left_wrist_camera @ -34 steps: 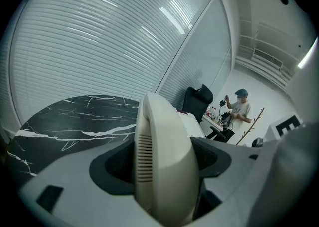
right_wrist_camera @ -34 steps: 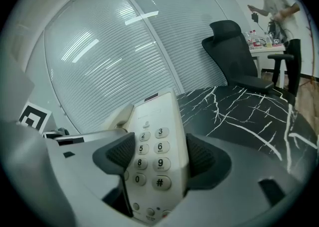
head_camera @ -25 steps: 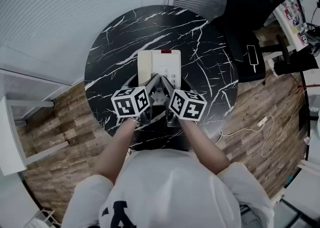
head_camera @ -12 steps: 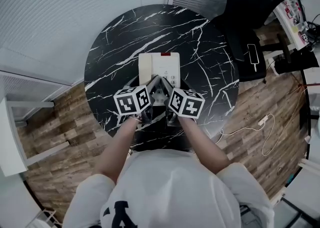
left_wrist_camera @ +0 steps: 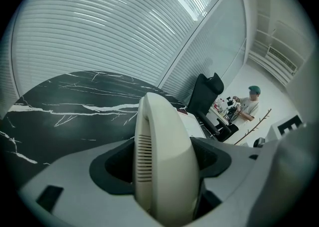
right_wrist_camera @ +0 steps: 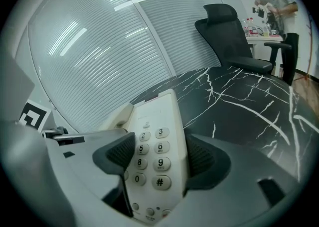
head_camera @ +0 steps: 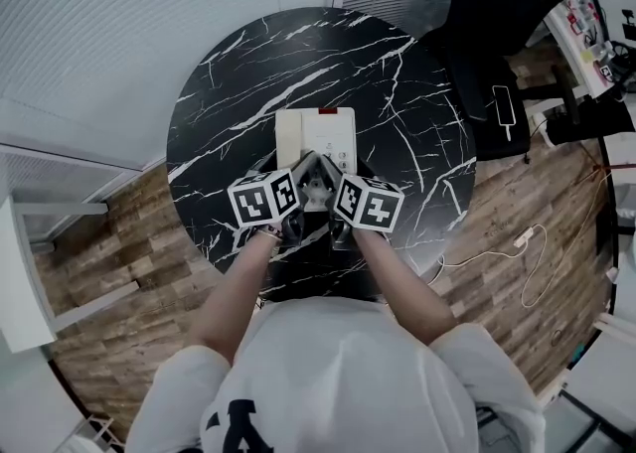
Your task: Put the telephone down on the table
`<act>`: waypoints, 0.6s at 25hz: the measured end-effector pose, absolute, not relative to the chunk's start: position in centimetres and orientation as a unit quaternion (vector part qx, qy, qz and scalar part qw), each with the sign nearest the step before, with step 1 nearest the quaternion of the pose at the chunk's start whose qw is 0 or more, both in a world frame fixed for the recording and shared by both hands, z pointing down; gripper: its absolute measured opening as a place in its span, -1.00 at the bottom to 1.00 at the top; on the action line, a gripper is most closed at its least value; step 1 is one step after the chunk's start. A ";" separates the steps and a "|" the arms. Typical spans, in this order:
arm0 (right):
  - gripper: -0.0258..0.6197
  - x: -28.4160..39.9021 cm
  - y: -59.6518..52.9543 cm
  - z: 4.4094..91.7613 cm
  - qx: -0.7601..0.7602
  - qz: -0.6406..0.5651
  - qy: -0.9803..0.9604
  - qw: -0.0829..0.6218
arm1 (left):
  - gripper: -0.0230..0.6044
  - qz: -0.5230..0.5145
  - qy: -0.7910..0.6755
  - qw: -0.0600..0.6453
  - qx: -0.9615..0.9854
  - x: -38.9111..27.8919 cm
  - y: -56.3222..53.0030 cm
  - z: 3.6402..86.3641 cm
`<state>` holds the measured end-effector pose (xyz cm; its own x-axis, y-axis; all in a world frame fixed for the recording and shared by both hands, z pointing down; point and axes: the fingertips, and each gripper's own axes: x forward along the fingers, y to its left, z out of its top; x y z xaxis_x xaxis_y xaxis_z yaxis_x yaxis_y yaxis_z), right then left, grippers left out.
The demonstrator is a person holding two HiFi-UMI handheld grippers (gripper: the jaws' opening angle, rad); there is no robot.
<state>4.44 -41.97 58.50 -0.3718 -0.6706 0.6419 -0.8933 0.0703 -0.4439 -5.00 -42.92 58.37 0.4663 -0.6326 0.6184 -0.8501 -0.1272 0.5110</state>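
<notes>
Handset (left_wrist_camera: 169,121) is sitting pinched in my left gripper (left_wrist_camera: 164,165). My right gripper (right_wrist_camera: 159,159) is clamping the telephone (right_wrist_camera: 149,119) at its keypad, over the table (right_wrist_camera: 239,96).

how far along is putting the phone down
Done: the phone is over the middle of the table. In hand: the left gripper clamps the handset, the right gripper the keypad end. Left: touchdown can't be confirmed; seat it, then open both.

Cream keypad telephone (head_camera: 323,133), central over marbled table (head_camera: 397,74)
</notes>
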 end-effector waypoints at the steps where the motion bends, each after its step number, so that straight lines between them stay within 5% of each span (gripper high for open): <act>1: 0.09 4.5 -41.9 58.7 0.543 0.412 -0.718 0.138 | 0.20 0.127 -0.501 0.434 0.738 -5.0 -42.8 58.6; 15: 0.09 4.5 -41.6 59.9 0.543 0.426 -0.712 0.129 | 0.19 0.141 -0.501 0.423 0.742 -4.9 -42.7 59.5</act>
<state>4.52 -41.58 59.85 -0.3763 -0.6631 0.6471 -0.8836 0.0468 -0.4659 -4.90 -42.66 59.48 0.4587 -0.6240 0.6326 -0.8623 -0.1408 0.4864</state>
